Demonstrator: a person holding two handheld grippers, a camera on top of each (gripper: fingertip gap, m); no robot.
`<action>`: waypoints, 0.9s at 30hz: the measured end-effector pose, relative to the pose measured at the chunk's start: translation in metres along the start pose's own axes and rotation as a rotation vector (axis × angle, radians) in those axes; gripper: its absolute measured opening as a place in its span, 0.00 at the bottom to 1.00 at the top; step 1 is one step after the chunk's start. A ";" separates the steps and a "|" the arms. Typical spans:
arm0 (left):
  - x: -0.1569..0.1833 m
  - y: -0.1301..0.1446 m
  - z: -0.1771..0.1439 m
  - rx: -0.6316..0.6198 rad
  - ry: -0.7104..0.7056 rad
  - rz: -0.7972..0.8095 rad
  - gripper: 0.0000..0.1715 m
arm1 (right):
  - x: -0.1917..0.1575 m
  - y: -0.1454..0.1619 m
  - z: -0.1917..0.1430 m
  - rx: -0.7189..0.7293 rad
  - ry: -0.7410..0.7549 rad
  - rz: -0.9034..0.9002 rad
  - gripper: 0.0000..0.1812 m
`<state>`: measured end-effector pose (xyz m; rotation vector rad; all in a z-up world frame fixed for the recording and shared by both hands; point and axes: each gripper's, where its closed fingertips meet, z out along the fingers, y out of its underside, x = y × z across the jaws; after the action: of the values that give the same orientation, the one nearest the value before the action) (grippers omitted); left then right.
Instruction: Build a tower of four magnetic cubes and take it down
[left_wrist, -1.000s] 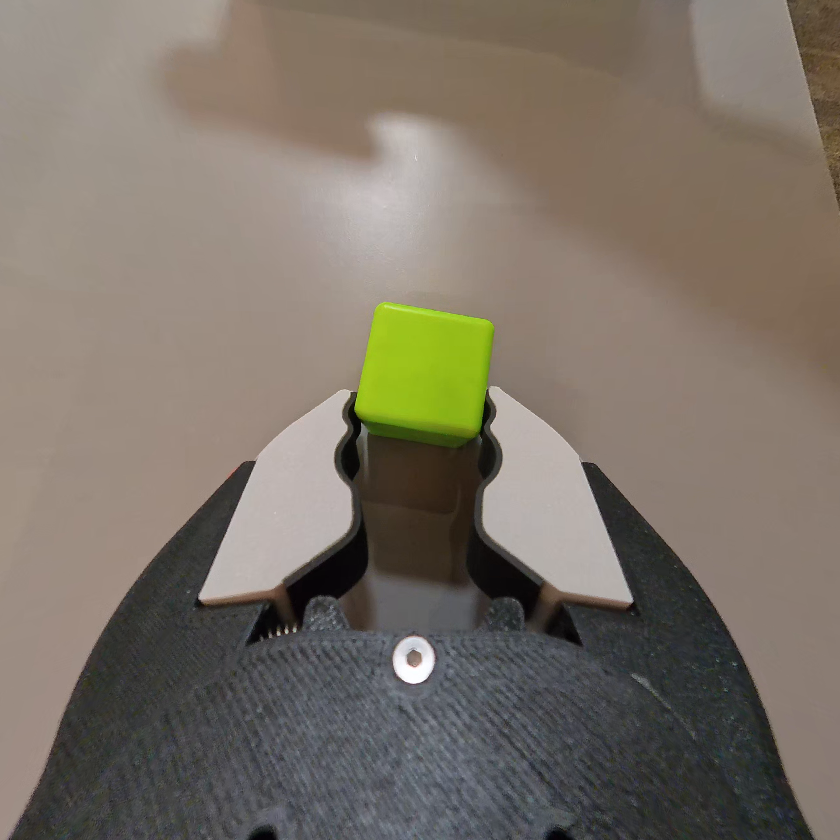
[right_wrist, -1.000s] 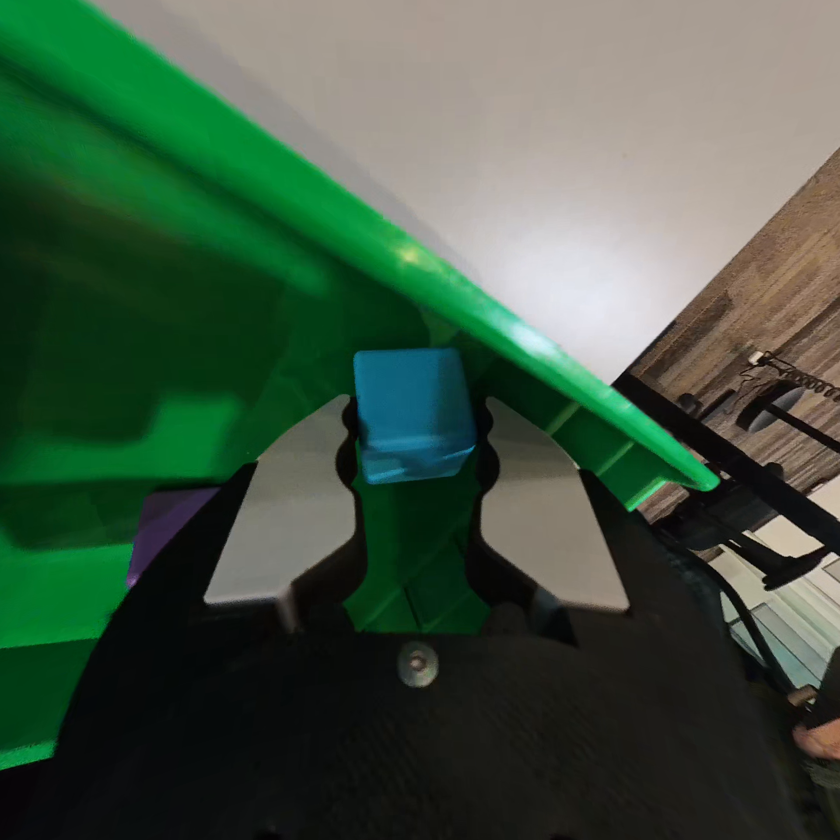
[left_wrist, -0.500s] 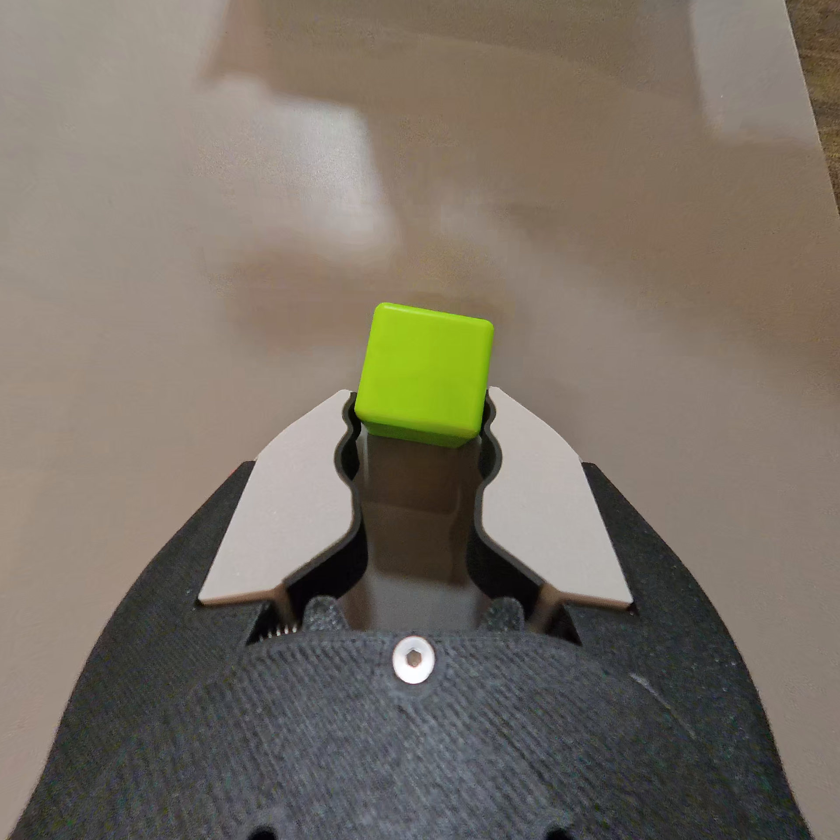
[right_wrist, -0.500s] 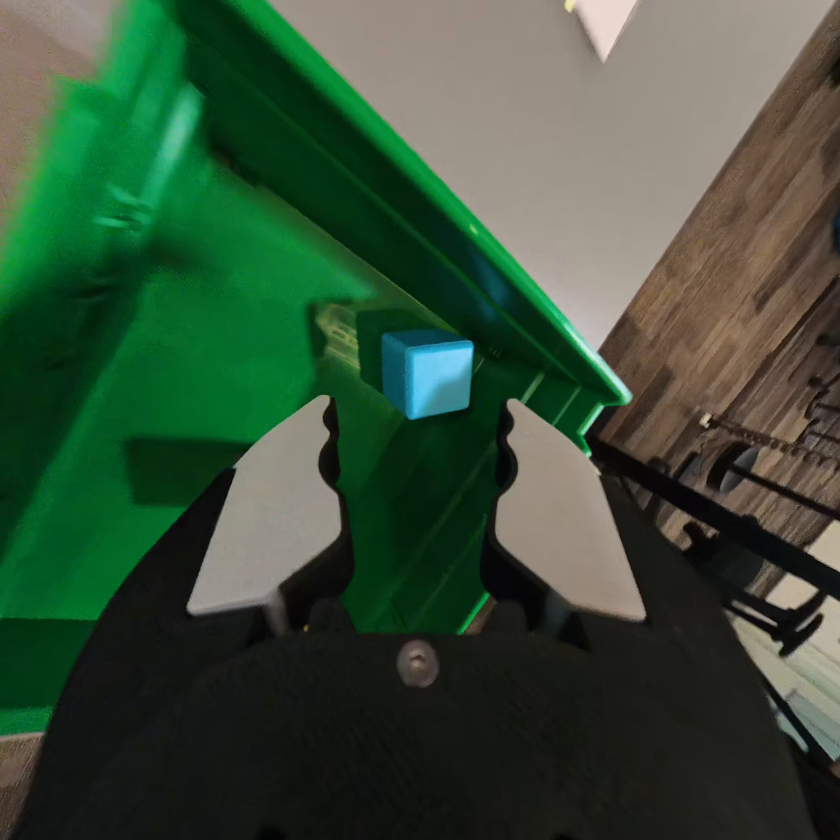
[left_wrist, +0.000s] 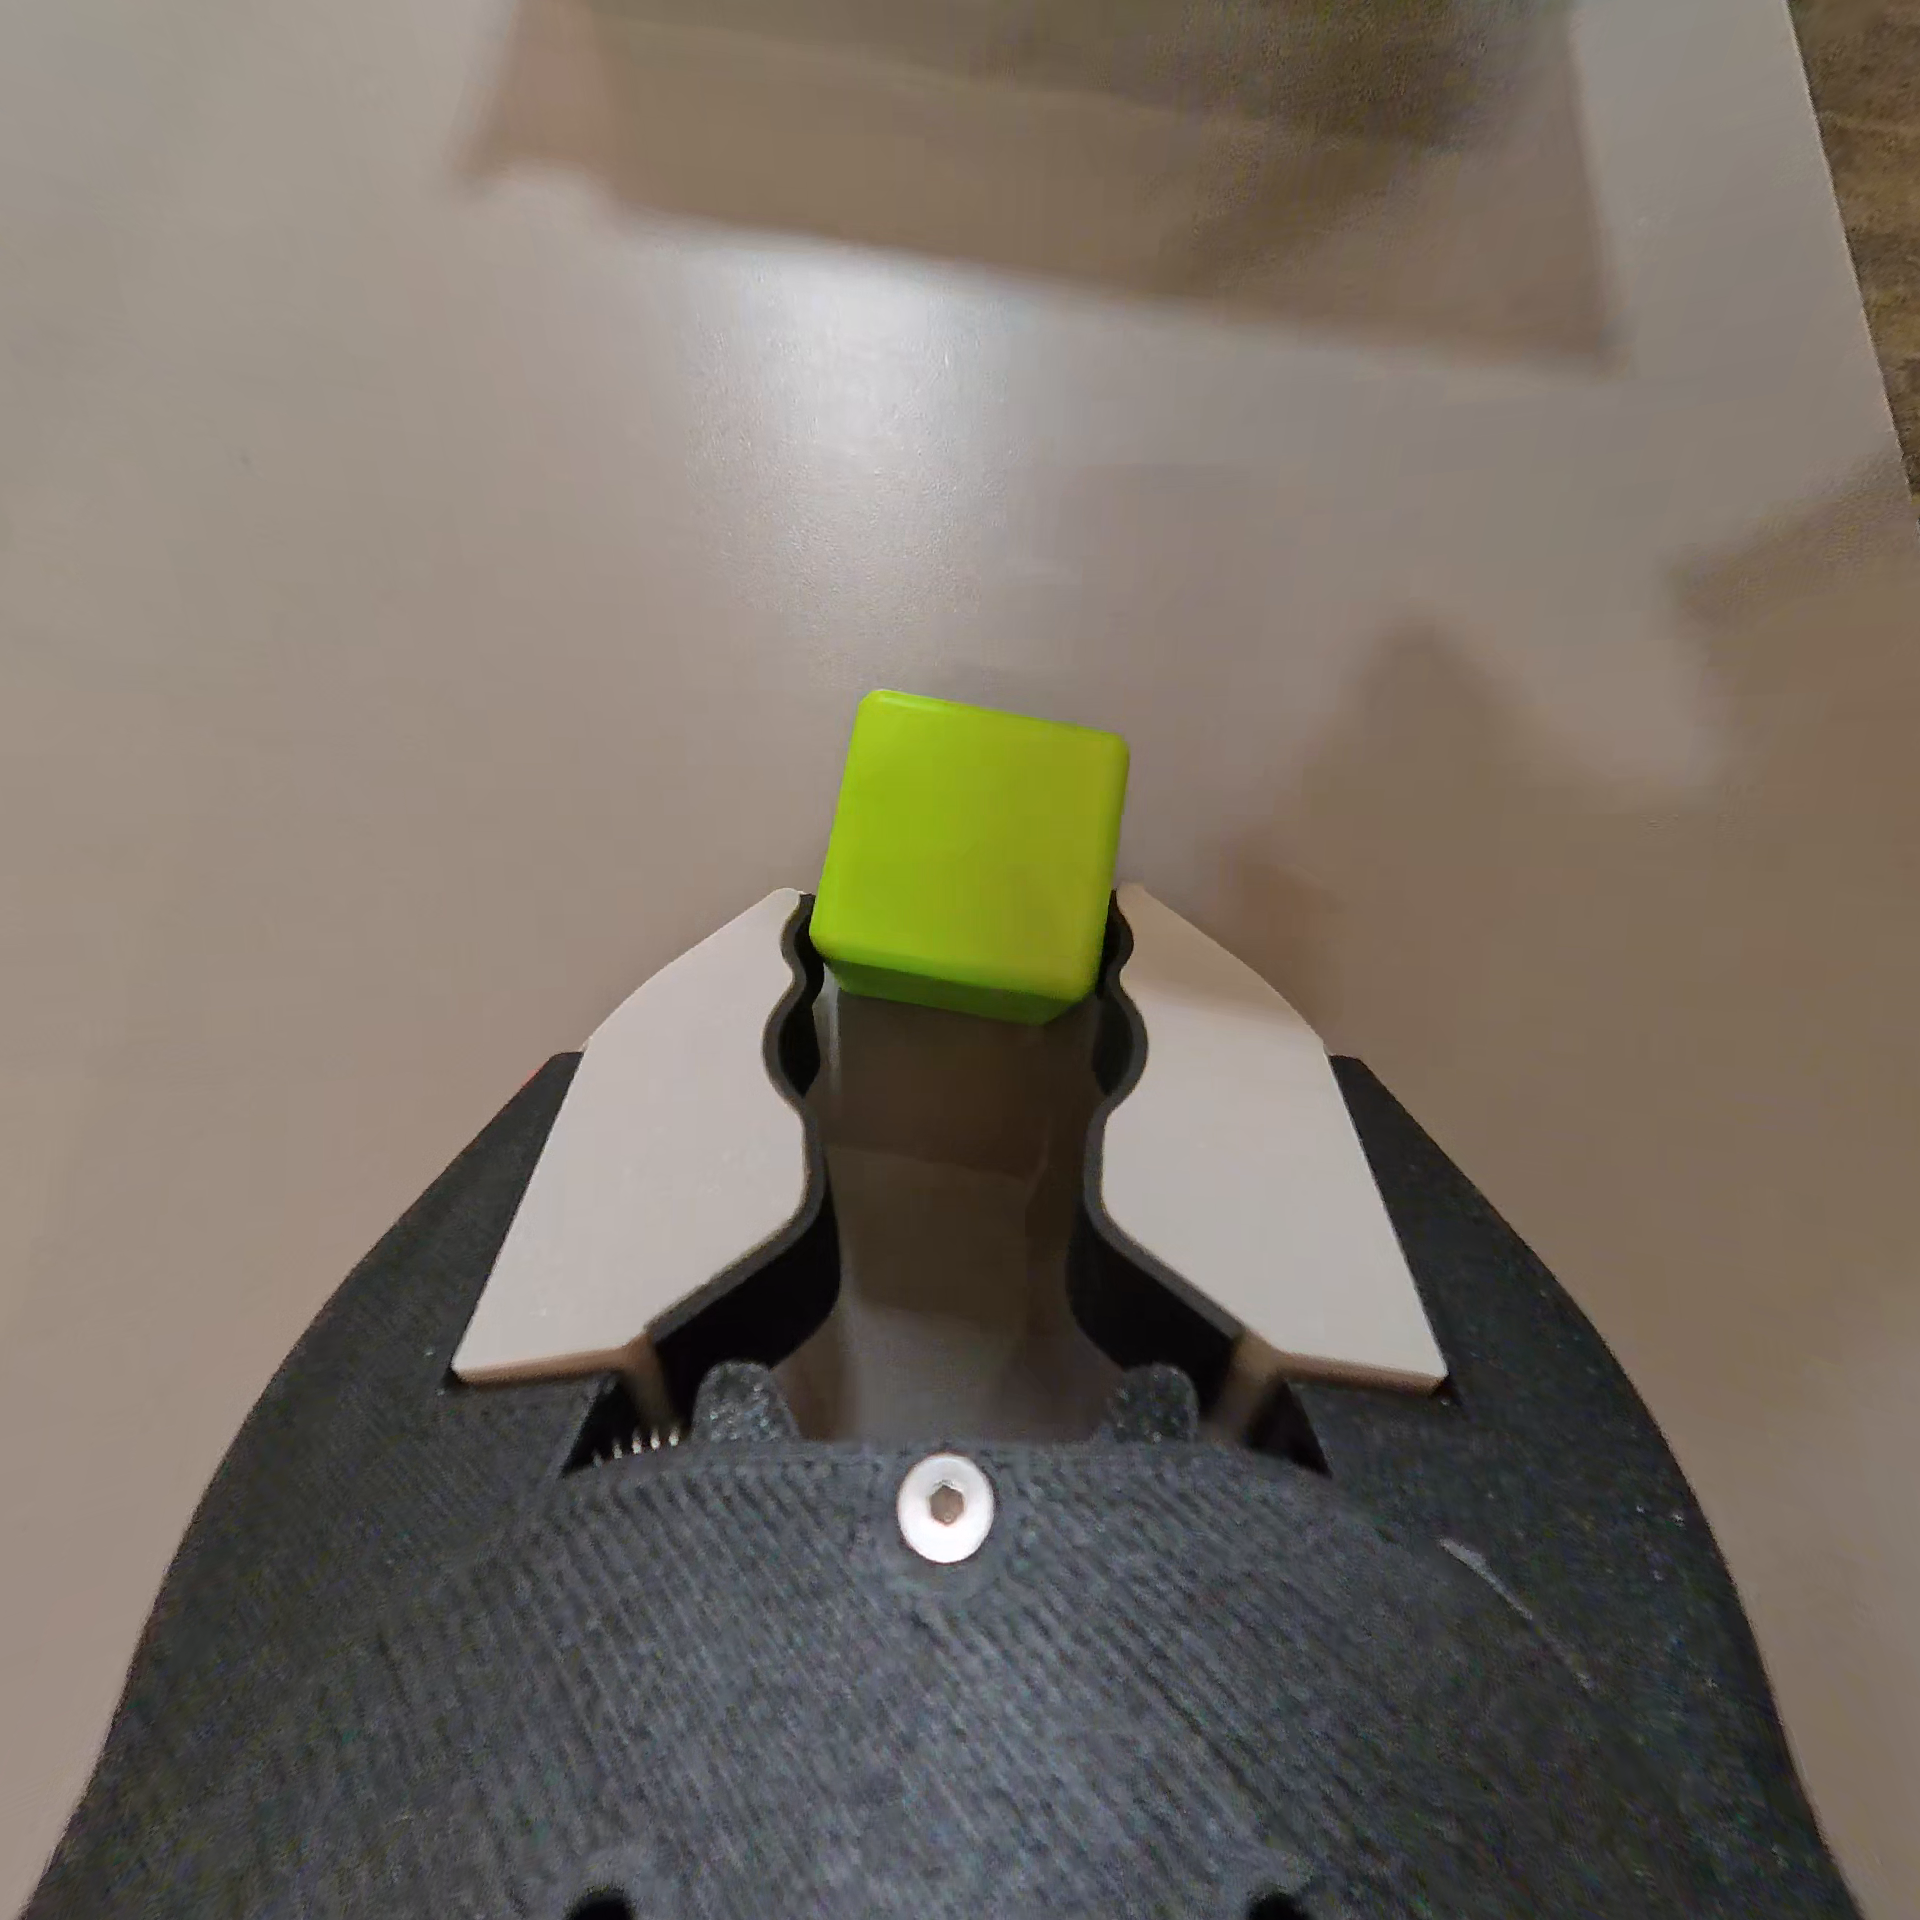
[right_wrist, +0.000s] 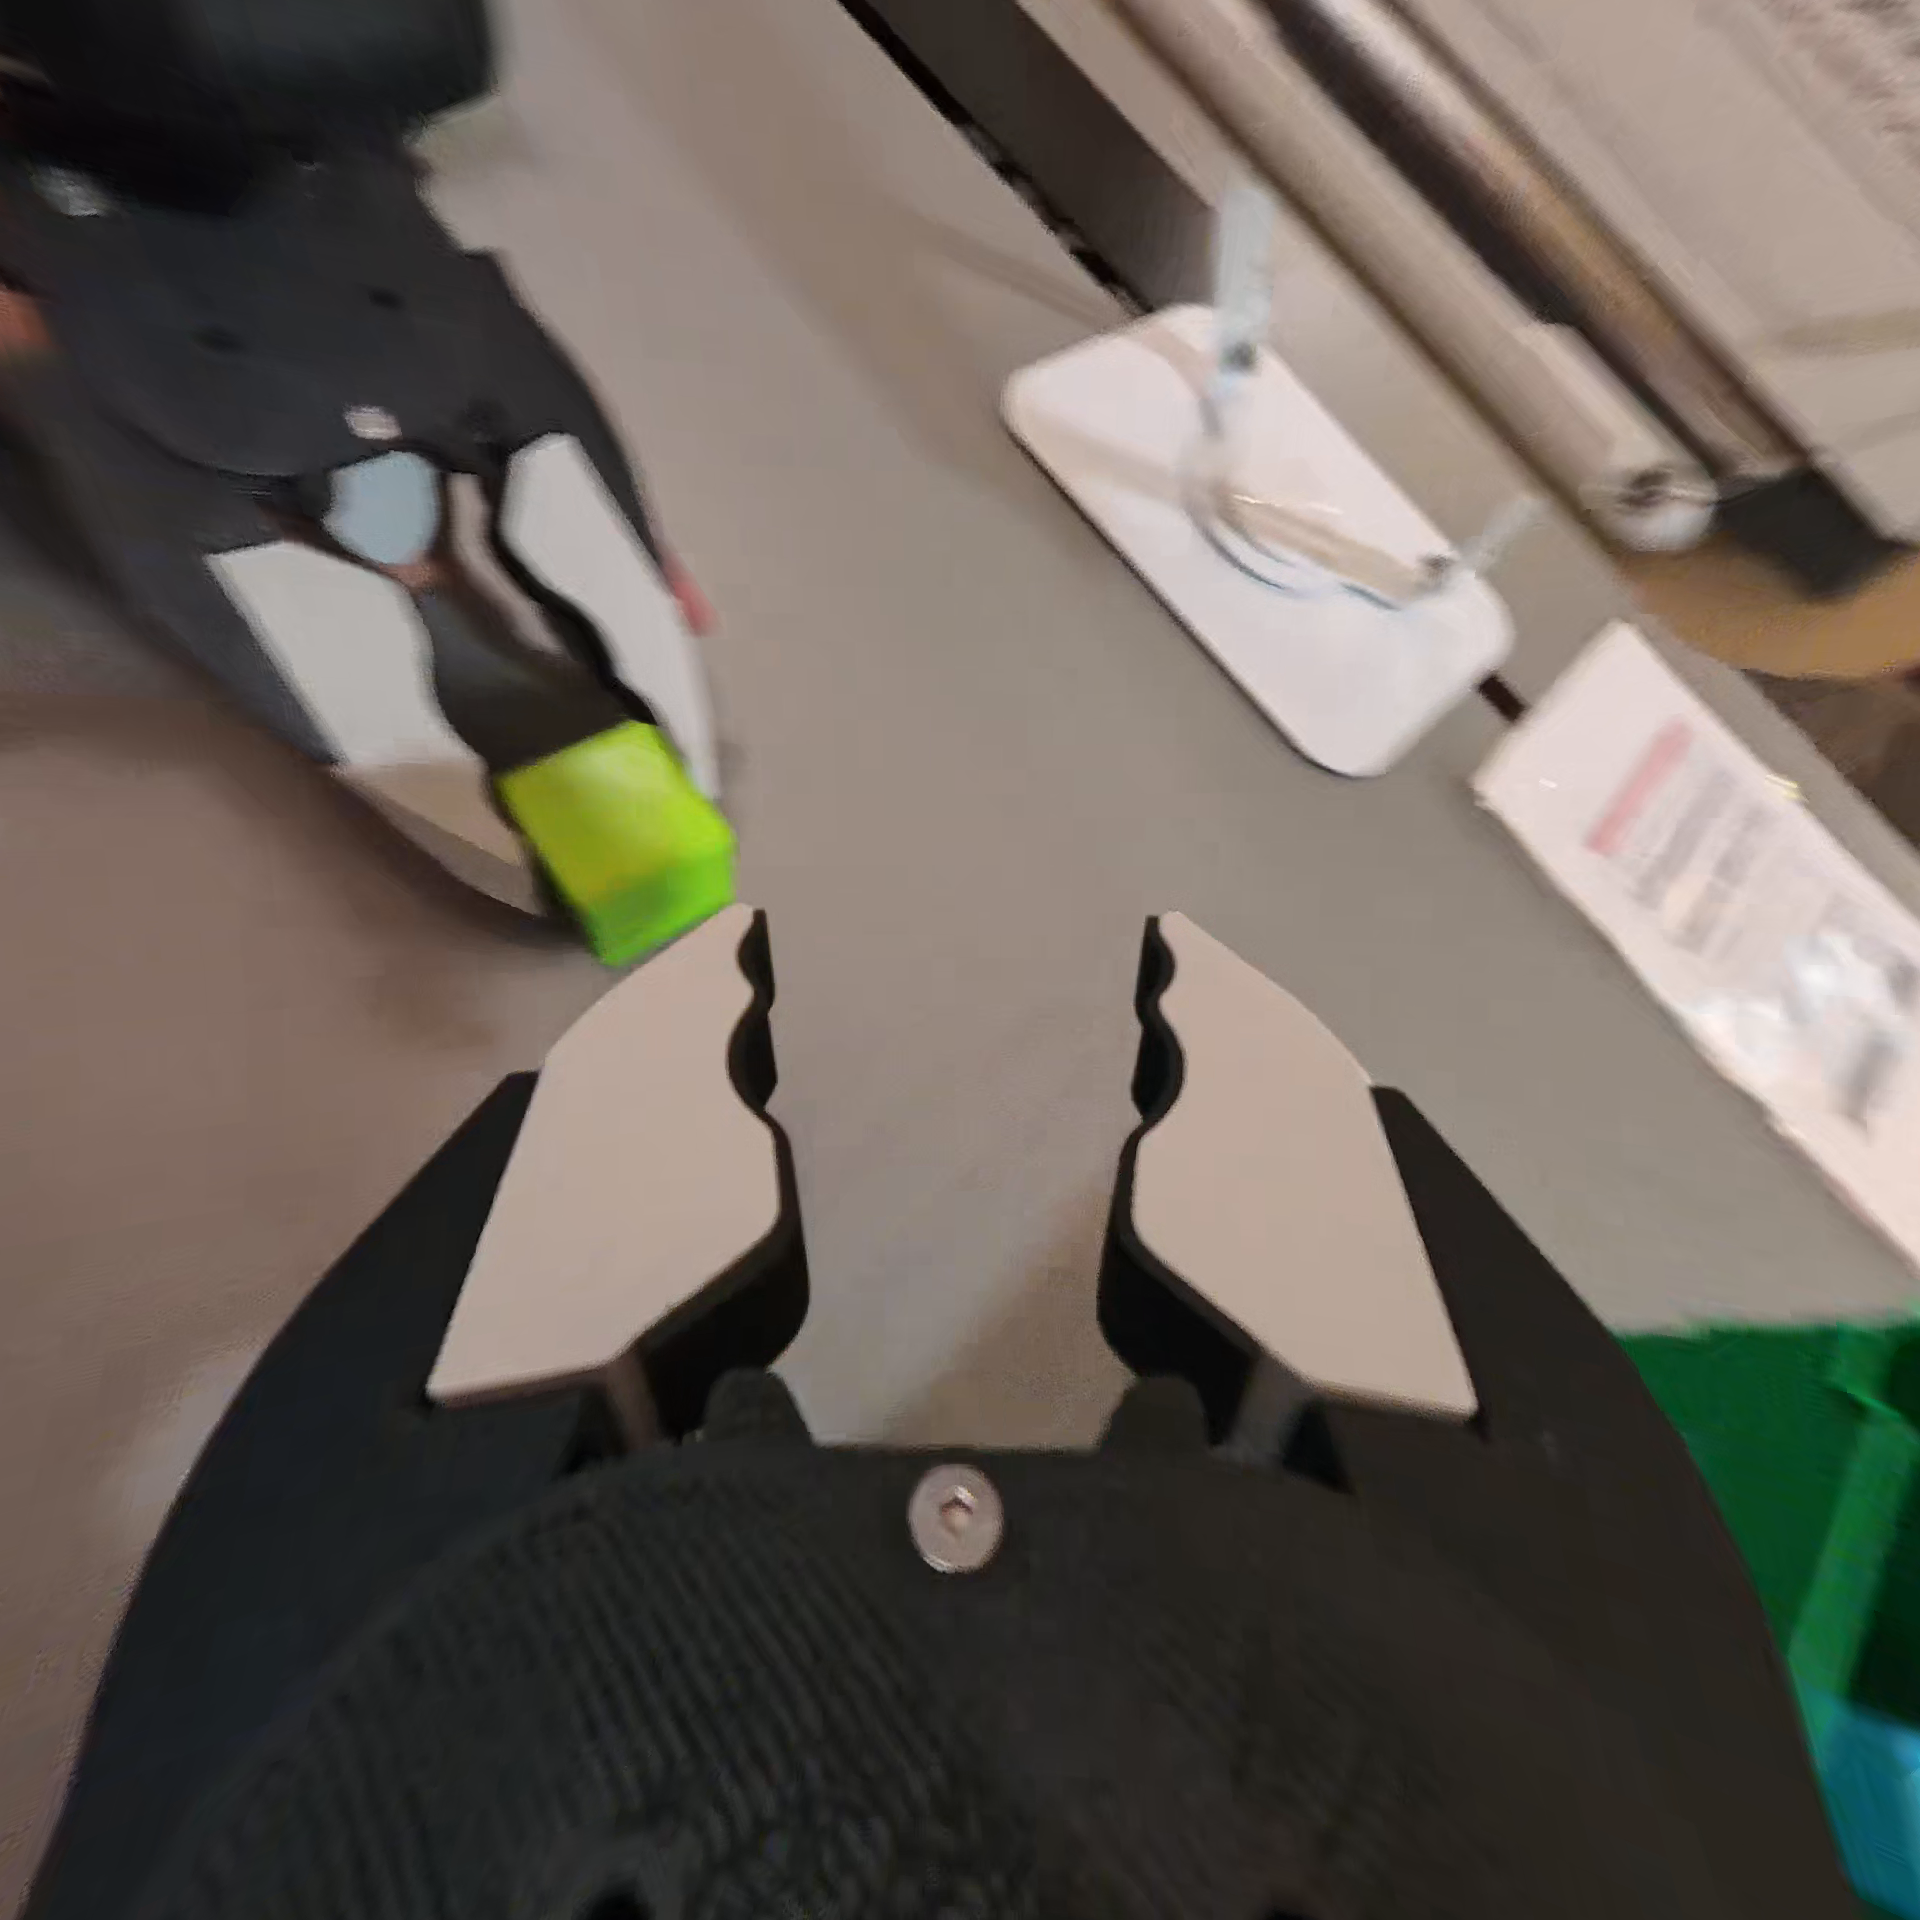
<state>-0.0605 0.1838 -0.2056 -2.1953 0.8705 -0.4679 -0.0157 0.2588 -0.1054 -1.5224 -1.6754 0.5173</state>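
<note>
Beige tabletop (left_wrist: 416, 520) pretty much everywhere in the left wrist view, glossy, with soft shadows and a strip of darker floor past its right edge. The left gripper (left_wrist: 961, 914) is pinching a lime cube (left_wrist: 966, 862) right at its fingertips, cube sitting slightly rotated, low over the table. I can't tell if it's actually touching the surface.

From the right wrist view it's all a bit motion-blurred. The right gripper (right_wrist: 951, 920) has its fingers spread wide with nothing between them, pointing at bare table just beside the lime cube. Off in the bottom right corner there's a green bin (right_wrist: 1787, 1455) with something blue (right_wrist: 1870, 1787) poking out by it, probably another cube, but it's too cut off to say for sure.

My read: no tower standing anywhere in view, so this is either the very start of stacking or the tail end of taking it down, and I honestly can't call it from this alone. Either way the lime one is the piece in play. The next move probably needs the right gripper to either take the cube or go fetch one from the bin.

Room-wise: lots of open table ahead of the left gripper. On the right's far side there's a white stand (right_wrist: 1257, 540) and a paper sheet (right_wrist: 1714, 904) near the table edge, both well apart from the cube. Main squeeze is the two grippers being so near each other.
</note>
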 end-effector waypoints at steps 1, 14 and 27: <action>0.000 0.000 0.000 0.000 -0.002 0.001 0.31 | -0.020 0.000 0.012 0.022 -0.029 -0.014 0.38; 0.001 -0.006 -0.008 0.062 -0.030 0.028 0.48 | -0.072 0.004 0.045 0.129 -0.134 -0.043 0.39; -0.006 -0.022 -0.033 0.267 0.082 -0.129 0.47 | -0.075 0.007 0.056 0.168 -0.168 -0.032 0.37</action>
<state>-0.0731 0.1833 -0.1680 -2.0034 0.6682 -0.6998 -0.0578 0.2001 -0.1658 -1.3597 -1.7324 0.7675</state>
